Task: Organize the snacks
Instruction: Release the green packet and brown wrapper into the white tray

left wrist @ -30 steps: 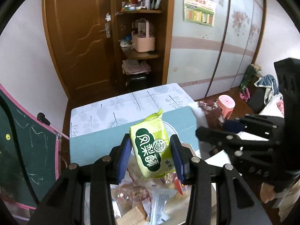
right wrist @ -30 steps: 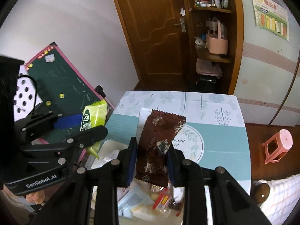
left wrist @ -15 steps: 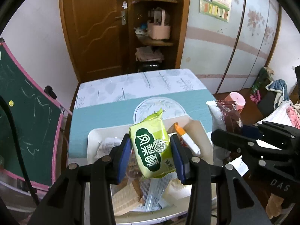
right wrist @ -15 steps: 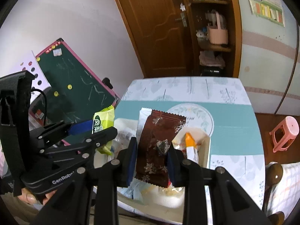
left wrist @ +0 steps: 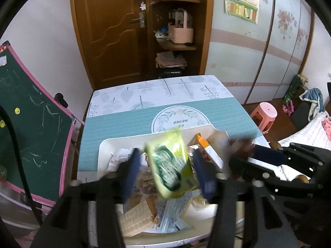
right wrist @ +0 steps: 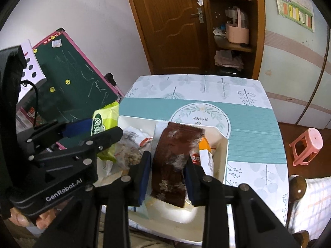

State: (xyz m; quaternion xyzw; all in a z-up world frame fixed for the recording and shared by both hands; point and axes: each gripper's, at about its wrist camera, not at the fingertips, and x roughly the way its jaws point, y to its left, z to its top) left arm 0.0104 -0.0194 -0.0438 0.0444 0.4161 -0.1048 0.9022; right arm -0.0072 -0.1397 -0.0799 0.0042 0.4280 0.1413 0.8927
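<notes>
My left gripper (left wrist: pixel 165 165) has its jaws spread wide, and the green snack packet (left wrist: pixel 171 167) between them is blurred and tilted above the white tray (left wrist: pixel 107 144), with gaps to both pads. In the right wrist view the same packet (right wrist: pixel 103 124) sits between the left gripper's fingers. My right gripper (right wrist: pixel 166 165) is shut on a brown snack packet (right wrist: pixel 173 157) held over the tray (right wrist: pixel 224 150). The tray holds several wrapped snacks, among them an orange-and-white packet (left wrist: pixel 206 150) and wafers (left wrist: pixel 136 221).
The tray sits at the near end of a table with a teal mat (left wrist: pixel 124 122). A green chalkboard (left wrist: pixel 31 119) stands to the left. A pink stool (right wrist: pixel 308 144) and a bed edge (right wrist: pixel 310 196) lie to the right. A wooden door and shelves are behind.
Both grippers have come down and forward over the tray. The left jaws have opened and the green packet has tipped loose between them. The right grip on the brown packet is unchanged.
</notes>
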